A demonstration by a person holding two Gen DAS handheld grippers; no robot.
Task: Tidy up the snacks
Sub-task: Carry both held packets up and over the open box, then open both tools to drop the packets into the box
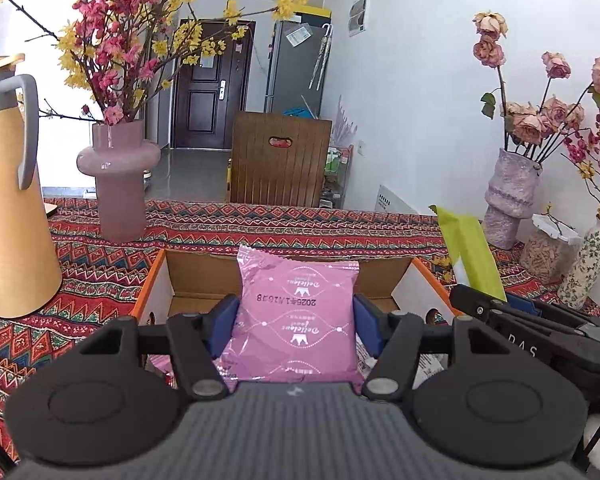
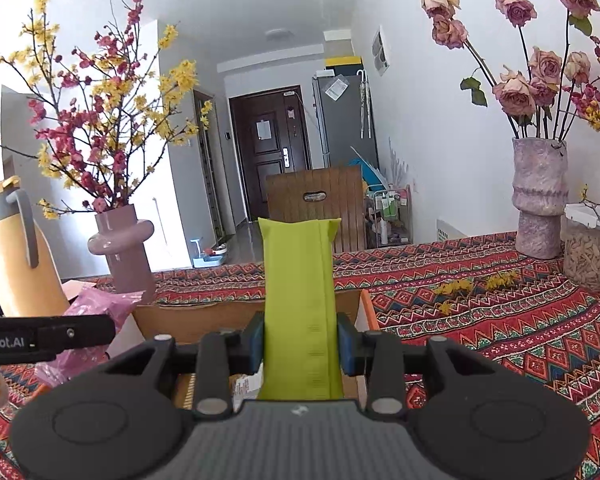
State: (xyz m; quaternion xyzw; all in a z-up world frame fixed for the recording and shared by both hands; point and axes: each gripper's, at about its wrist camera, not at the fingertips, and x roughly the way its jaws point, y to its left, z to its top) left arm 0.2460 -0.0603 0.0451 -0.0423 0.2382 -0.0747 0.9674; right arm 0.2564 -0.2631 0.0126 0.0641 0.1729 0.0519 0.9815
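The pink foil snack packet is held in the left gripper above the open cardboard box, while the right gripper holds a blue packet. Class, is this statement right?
One detail is wrong: the right gripper holds a lime-green packet, not a blue one, as the right wrist view shows. The rest stands: the left gripper holds the pink foil snack packet above the open cardboard box.

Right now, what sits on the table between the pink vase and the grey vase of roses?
In the left wrist view, the open cardboard box lies between the pink vase and grey vase.
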